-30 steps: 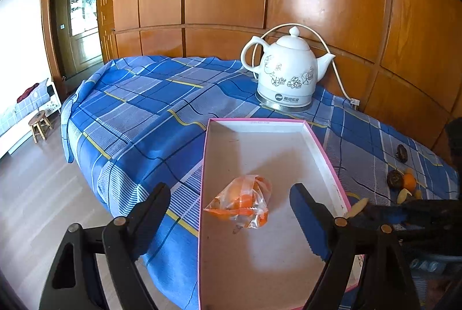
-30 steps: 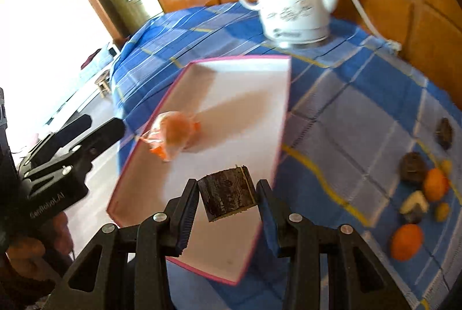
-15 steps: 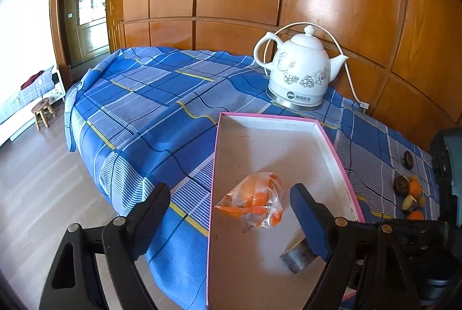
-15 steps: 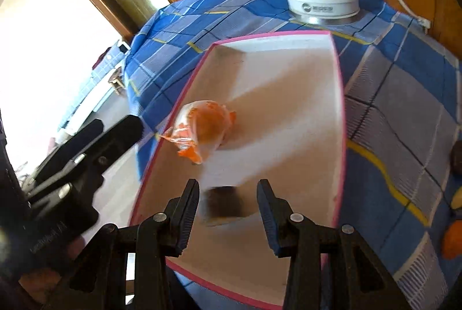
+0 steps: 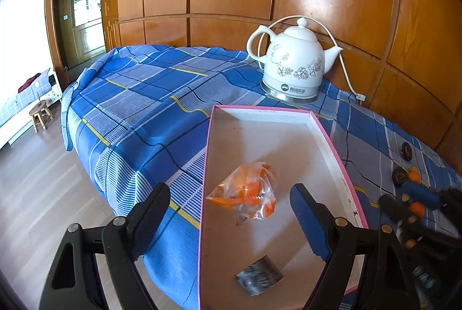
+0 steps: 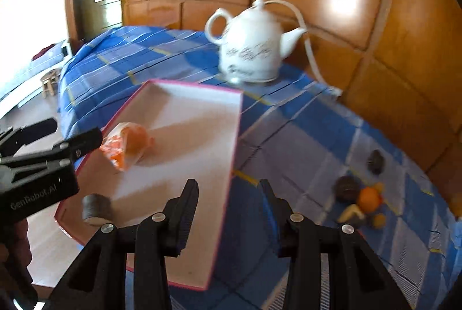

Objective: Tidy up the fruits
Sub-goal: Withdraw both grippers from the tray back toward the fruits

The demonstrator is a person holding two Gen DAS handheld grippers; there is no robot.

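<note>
- Two tools are ours here; the left tool (image 5: 229,206) hangs over the near left end of the tray (image 5: 332,142), released, its fingers spread wide and touching nothing.
- Between those fingers, on the tray floor, we see the bagged orange fruit (image 5: 245,193) lying near the tray's left rim.
- Nearer us, by the tray's front left corner, a dark cylindrical piece (image 5: 258,275) lies on its side, apart from the bag.
- Our right tool (image 6: 229,194) hovers over the tray's right rim, released and empty, with only tray and cloth showing in the gap.
- Behind the tray's far edge the white kettle (image 5: 294,67) stands on the blue checked cloth (image 5: 138,113), close to the wooden wall.
- Toward the worktop's right edge we count a small cluster of loose fruits (image 6: 361,203): dark round ones, an orange one and smaller yellowish ones; the right wrist view is blurred, so we cannot tell which touch.
</note>
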